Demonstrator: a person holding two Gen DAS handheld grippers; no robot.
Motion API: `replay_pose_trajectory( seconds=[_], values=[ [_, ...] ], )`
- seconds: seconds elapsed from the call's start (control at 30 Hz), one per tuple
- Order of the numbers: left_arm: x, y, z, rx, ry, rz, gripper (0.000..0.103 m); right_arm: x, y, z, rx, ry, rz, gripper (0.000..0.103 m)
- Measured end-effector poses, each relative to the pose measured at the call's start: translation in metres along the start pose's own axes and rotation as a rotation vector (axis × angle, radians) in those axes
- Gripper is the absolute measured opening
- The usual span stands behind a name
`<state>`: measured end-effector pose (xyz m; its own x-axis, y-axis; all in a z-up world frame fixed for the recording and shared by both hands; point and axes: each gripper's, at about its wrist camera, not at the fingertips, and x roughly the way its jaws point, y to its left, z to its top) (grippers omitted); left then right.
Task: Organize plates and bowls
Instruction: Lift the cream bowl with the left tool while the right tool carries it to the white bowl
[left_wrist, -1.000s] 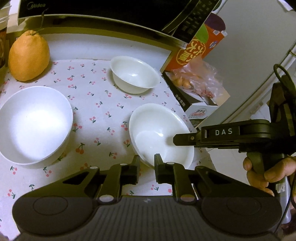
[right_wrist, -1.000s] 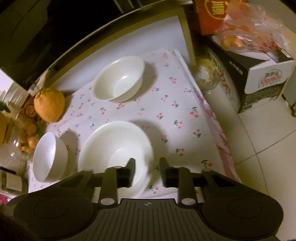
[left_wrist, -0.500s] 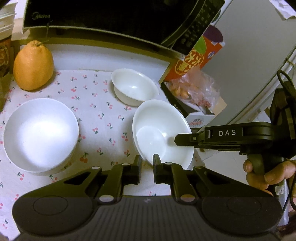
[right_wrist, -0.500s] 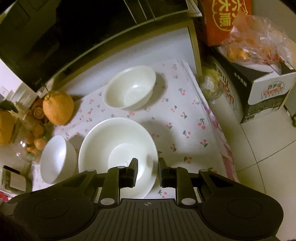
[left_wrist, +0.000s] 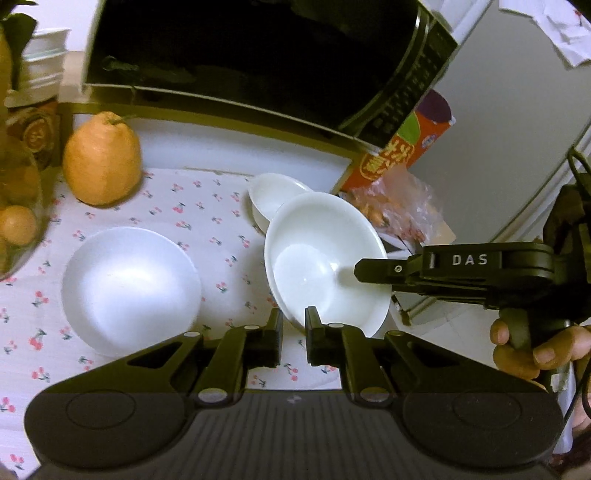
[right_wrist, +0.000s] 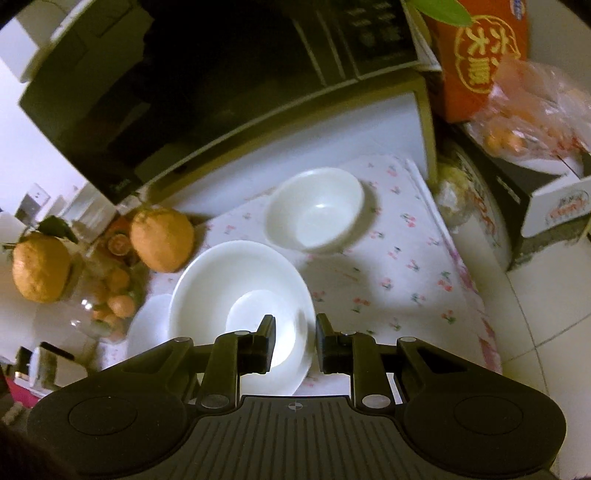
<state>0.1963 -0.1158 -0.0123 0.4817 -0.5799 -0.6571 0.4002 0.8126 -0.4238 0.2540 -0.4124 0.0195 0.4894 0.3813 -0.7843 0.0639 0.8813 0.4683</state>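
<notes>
Pinching the plate (left_wrist: 325, 258) rim from two sides, your left gripper (left_wrist: 293, 325) and right gripper (right_wrist: 293, 332) hold it tilted above the desk (left_wrist: 207, 229). A small bowl (right_wrist: 317, 210) sits just behind the plate, a larger bowl (left_wrist: 129, 288) to its left.

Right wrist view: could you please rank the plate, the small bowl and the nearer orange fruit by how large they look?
1. Plate, though it is nearest the camera.
2. Small bowl.
3. Orange fruit.
</notes>
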Motion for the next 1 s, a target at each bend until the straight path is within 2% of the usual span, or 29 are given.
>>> replay_pose_trajectory(
  seconds=[0.57, 1.0],
  values=[
    [-0.039, 0.039, 0.008, -0.064, -0.061, 0.058, 0.011, 0.017, 0.066, 0.006, -0.042, -0.023, 0.085, 0.022],
    [-0.047, 0.067, 0.010, -0.113, -0.086, 0.120, 0.010, 0.041, 0.100, 0.001, -0.062, -0.020, 0.091, 0.023]
  ],
)
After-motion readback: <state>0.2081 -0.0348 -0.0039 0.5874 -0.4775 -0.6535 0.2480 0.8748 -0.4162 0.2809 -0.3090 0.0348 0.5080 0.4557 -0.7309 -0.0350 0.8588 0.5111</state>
